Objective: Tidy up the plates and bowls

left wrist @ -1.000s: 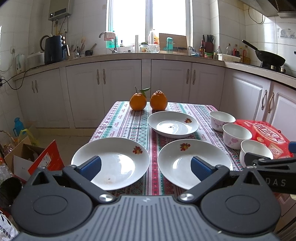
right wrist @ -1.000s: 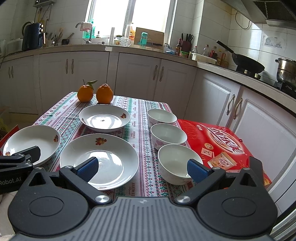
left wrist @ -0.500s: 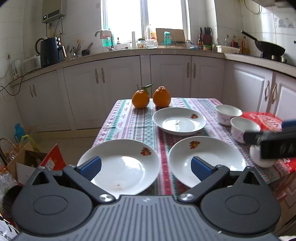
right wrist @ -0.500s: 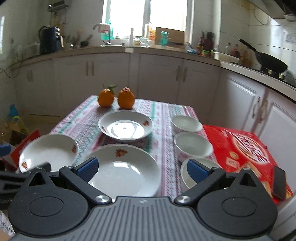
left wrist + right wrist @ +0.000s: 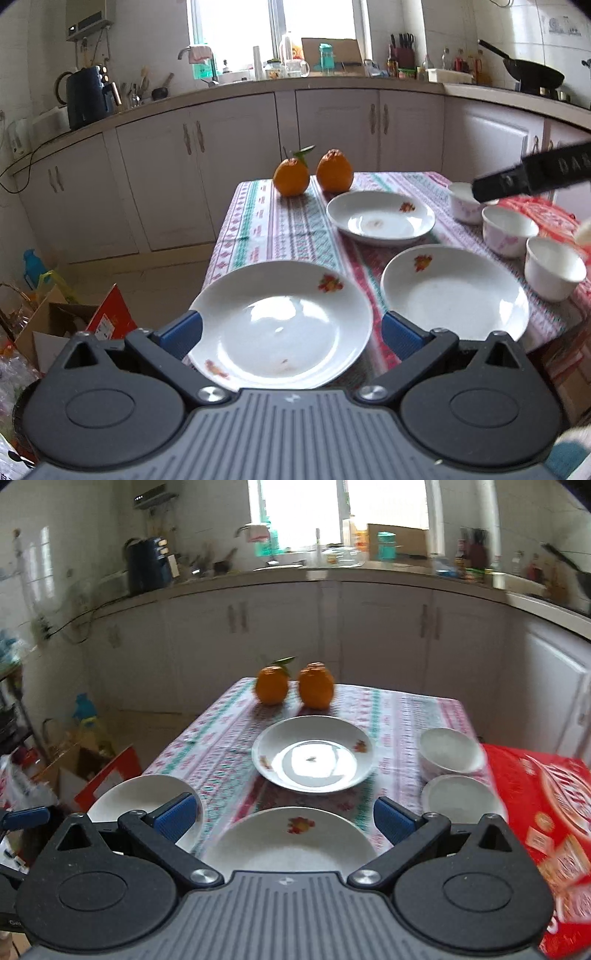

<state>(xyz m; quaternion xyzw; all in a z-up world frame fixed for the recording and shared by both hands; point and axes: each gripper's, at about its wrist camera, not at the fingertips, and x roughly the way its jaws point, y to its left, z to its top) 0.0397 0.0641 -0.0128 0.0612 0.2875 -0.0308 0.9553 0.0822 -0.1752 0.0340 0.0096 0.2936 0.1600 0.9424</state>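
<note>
I keep both tongs, left tongs (image 5: pixel 291 334) and right tongs (image 5: pixel 282 818), spread wide and holding nothing, ready to scoop the plate (image 5: pixel 280 325) at 6 o'clock.

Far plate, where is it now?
In the right wrist view the far plate sits mid-table, just in front of the two oranges, with the bowls to its right.

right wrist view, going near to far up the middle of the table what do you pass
Open right gripper → near white plate with a red flower print → far white plate with a glossy centre → two oranges, one with a green leaf, one bare
</note>
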